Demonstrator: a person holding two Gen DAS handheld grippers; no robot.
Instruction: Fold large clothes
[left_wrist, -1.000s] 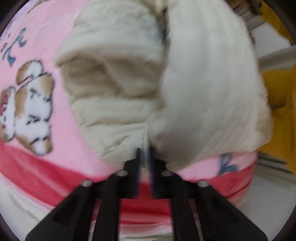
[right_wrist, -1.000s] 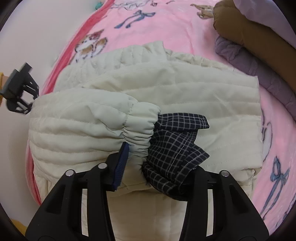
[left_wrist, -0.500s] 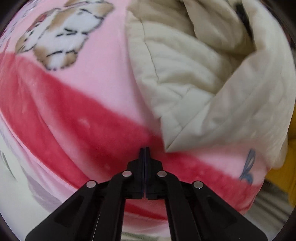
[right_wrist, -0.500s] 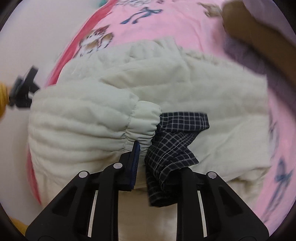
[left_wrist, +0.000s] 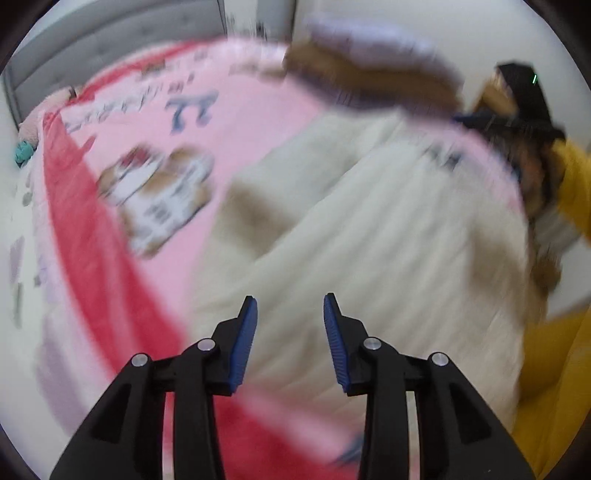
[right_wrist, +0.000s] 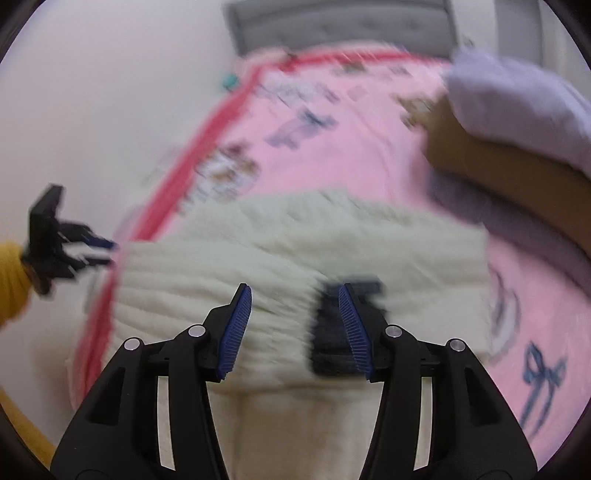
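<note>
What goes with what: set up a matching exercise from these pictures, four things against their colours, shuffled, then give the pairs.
Things:
1. quilted jacket
2. blanket
3. headboard
4. sleeve

Colours:
A. grey
B. mustard yellow
C. cream
D. pink with a red border

Pairs: 1-C, 2-D, 3-A, 4-B

No lettering on the blurred pink blanket (left_wrist: 258, 122) can be read.
</note>
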